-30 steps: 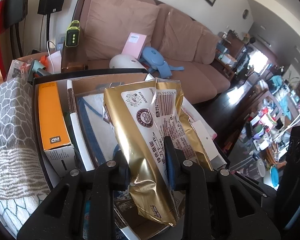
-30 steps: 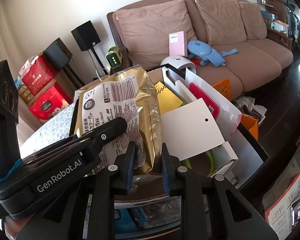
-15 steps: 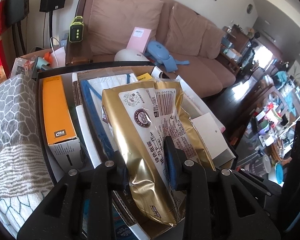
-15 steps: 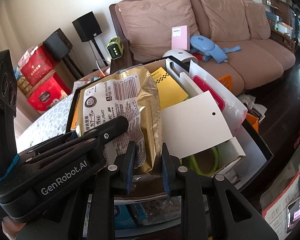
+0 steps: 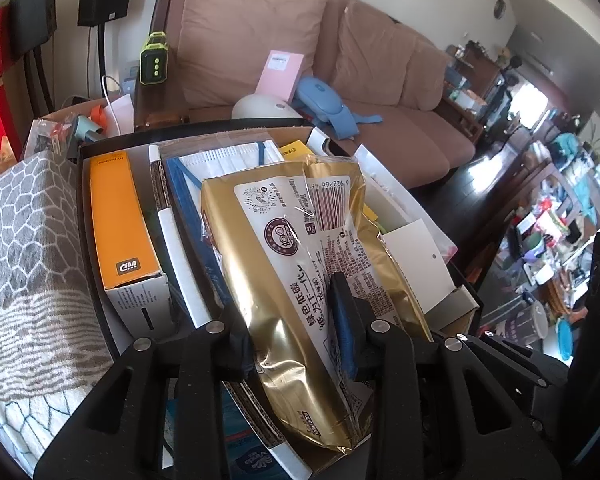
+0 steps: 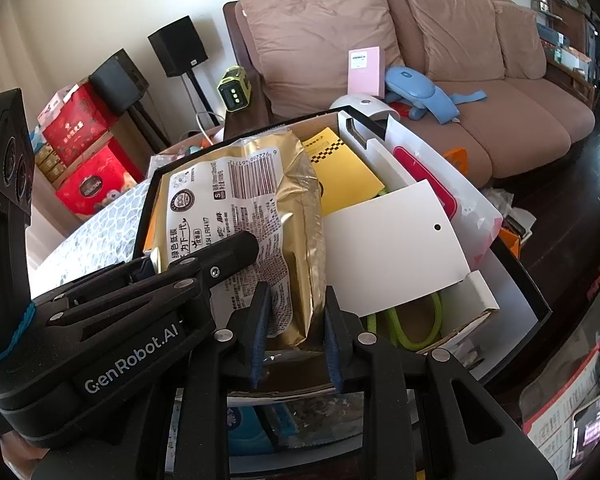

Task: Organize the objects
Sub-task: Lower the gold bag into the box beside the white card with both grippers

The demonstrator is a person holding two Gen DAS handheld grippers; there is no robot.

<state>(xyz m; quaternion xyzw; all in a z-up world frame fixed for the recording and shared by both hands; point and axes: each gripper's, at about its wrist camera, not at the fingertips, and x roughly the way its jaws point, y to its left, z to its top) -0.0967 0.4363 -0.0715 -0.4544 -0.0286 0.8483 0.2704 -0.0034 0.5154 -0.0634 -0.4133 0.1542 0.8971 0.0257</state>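
Left tool [image 5: 296, 322]: clamped on gold packet [image 5: 300, 240]
Right tool [image 6: 294, 330]: gripping the packet's edge
Packet: above black box [image 6: 536, 292]; over clutter
Risk: slick foil slips; packet could drop askew

Gold packet [image 5: 300, 264] between left gripper [image 5: 296, 332] fingers [image 5: 342, 328]

A foil bag [image 5: 300, 264] lies atop the clutter in the open box [image 6: 536, 300]. In the left wrist view, a boxed drive [image 5: 120, 220] stands at its left and a card [image 5: 416, 264] at its right. Behind the box sits the sofa [image 5: 400, 132].
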